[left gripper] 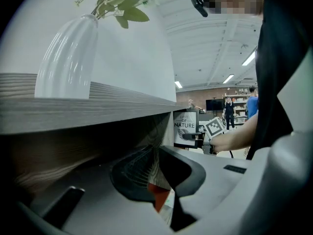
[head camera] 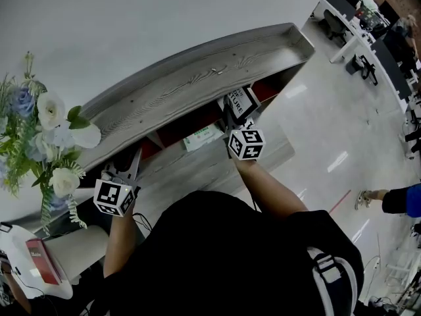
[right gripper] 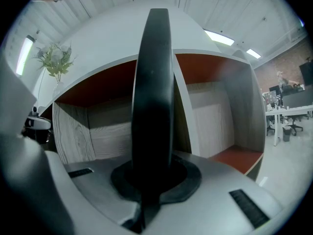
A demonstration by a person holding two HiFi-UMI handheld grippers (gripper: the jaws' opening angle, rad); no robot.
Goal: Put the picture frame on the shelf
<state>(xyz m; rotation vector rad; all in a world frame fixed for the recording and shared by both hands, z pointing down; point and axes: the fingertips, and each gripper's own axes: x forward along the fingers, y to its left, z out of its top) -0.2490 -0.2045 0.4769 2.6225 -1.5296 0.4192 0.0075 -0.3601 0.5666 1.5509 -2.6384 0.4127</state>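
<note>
Picture frame (right gripper: 152, 106) gripped in right claw (head camera: 233, 117) | facing shelf (head camera: 197, 78) compartment | left claw (left gripper: 155, 173) narrowly parted, empty | flowers (head camera: 46, 130) on top

Grey wood-grain shelf (head camera: 197, 78) fills my head view, long top board running diagonally across frame, unit standing on pale glossy floor (head camera: 329, 110). At board's left end I see clear glass vase (left gripper: 68, 58), upright, holding white and blue flowers (head camera: 49, 130). Beneath board, open compartments show red backing, walled by wood-grain panels (right gripper: 71, 136). White-and-green box (head camera: 204, 137) lies in one middle compartment. On which level it lies, I cannot tell from here.
</note>
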